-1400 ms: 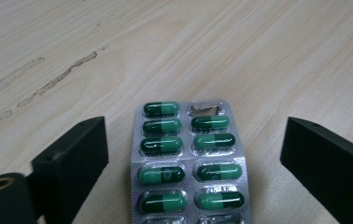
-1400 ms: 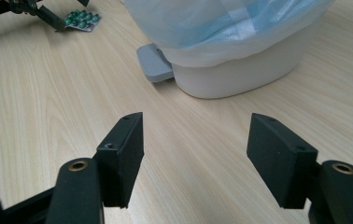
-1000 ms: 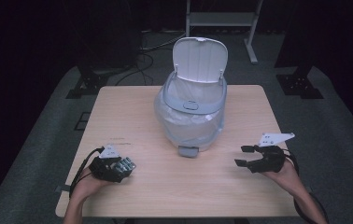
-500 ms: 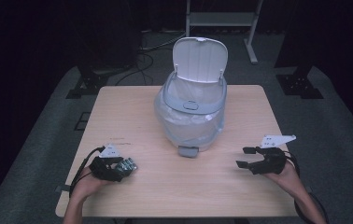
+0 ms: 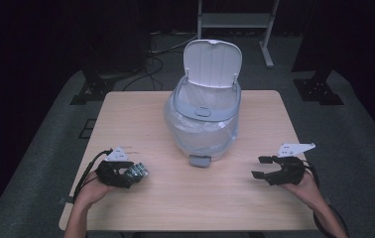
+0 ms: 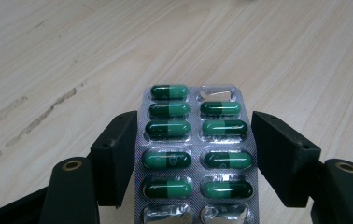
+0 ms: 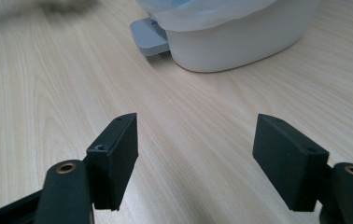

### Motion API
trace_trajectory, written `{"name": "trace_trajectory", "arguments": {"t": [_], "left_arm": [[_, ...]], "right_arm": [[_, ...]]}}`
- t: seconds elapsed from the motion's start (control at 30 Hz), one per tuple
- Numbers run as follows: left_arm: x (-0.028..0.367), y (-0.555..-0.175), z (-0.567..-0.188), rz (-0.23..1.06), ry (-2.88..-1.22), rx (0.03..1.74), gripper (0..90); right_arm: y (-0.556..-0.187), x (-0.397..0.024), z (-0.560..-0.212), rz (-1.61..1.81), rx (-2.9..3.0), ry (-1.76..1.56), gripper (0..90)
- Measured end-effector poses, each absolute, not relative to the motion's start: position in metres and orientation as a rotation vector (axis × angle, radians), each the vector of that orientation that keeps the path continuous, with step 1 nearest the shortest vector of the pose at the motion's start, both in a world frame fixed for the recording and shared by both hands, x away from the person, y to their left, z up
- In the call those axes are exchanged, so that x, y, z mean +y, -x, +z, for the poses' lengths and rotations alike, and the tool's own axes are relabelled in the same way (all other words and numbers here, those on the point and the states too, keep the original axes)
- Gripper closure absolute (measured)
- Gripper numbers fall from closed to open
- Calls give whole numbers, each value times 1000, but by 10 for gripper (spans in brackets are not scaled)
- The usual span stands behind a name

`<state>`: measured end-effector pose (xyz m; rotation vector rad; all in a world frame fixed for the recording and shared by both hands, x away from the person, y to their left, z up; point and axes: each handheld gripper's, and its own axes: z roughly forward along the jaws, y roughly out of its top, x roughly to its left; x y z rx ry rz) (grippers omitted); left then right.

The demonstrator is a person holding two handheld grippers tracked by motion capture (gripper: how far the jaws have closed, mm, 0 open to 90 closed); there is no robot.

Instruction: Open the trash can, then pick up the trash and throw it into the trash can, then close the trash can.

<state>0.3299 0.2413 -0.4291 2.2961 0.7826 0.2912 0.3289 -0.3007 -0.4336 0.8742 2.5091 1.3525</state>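
Item: silver foil blister strip of green capsules point(image 6: 195, 149), near left of the pale wooden table point(image 5: 185, 198), clamped edgewise in the left tool point(image 5: 135, 173); likely light, thin, bendable, slippery, best held by its long edges; right tool point(image 5: 261, 167) spread, empty.

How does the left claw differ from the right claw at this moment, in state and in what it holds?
The left claw is shut on a blister pack of green capsules, gripping its two long edges; the right claw is open with nothing between its jaws. The left claw looks down at bare table; the right claw faces the white bin and its pedal. Both have the same black jaws.
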Motion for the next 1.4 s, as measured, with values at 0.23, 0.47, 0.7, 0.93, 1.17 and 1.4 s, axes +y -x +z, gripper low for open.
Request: {"name": "trace_trajectory", "arguments": {"t": [0.23,0.47,0.7,0.93,1.17,1.4], "left_arm": [[236,-332,-414,294,-2332,738,333],[233,-335,-401,286,-2356,719,332],[226,-341,-389,286,-2377,681,332],[220,-345,-376,292,-2374,647,332],[221,-347,-361,287,-2351,627,332],[216,-359,-345,288,-2374,590,333]], "right_arm": [[-331,-298,-437,1322,2529,-871,298],[-332,-298,-437,1330,2539,-871,295],[-333,-301,-438,1342,2529,-883,294],[-333,-300,-438,1358,2523,-902,295],[-334,-300,-439,1361,2532,-910,295],[-334,-299,-441,1369,2532,-925,294]]}}
